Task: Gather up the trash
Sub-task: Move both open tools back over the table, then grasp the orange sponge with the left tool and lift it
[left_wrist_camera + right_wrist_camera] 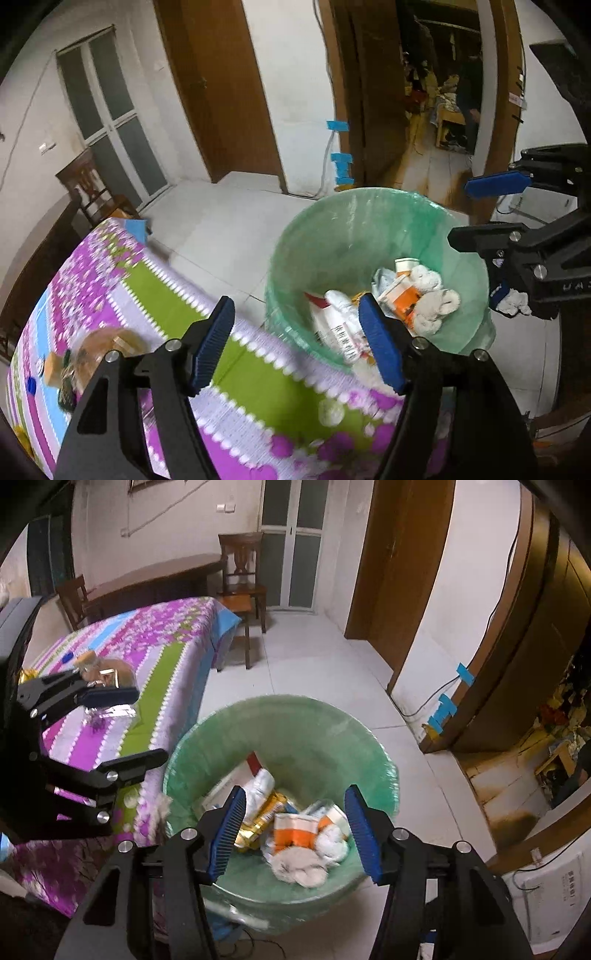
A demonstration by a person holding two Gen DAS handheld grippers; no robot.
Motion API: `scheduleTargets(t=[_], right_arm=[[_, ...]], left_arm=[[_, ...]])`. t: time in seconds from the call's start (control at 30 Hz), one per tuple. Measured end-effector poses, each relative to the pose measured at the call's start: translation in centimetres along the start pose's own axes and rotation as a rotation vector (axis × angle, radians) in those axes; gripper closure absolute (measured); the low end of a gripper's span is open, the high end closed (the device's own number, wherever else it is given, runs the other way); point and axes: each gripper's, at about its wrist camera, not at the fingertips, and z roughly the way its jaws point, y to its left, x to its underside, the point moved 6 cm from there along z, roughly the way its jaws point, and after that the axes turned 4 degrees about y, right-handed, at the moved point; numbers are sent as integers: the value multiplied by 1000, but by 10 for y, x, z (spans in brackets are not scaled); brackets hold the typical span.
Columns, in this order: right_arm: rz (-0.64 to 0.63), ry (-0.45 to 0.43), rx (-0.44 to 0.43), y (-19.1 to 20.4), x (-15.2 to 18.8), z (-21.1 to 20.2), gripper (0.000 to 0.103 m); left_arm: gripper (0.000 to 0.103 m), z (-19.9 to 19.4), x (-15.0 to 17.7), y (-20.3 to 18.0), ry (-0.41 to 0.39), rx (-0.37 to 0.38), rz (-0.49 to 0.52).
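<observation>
A trash bin with a green liner stands on the floor beside the table. It holds crumpled tissues, an orange and white carton, a gold wrapper and white packaging. My left gripper is open and empty above the table edge next to the bin. My right gripper is open and empty above the bin's mouth; it also shows in the left wrist view. The left gripper shows in the right wrist view.
The table has a purple, green and blue striped cloth. A clear bag with brown items, a blue cap and a small white wad lie on it. Wooden chairs, doors and cables stand around.
</observation>
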Motion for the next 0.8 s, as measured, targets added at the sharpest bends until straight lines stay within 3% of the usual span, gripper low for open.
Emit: scheduleTargets(t=[0.2,0.37,0.43,0.6,0.7,0.8], right_arm=[[23,-122,-40,39,-7,-17,46],[-9,-208,-135,89,4,-45,42],[-11,-223,-191,110,13,-53,39],[-5,-218,-269,149,31,-61,37],[-22,-201,-267,167,44,-62,37],[-10,-167,-279,174,57,-59,37]], left_arm=[[32,-41,13,43,-65,14,-60],[16,-75,26,144,-94,-77,-203],[15,-71,38,211,-43,-168,-334],[16,-21,71,322,129,-246,-582],[16,7,80,342,174,-201,-659],[16,31,82,348,208,-222,-664]])
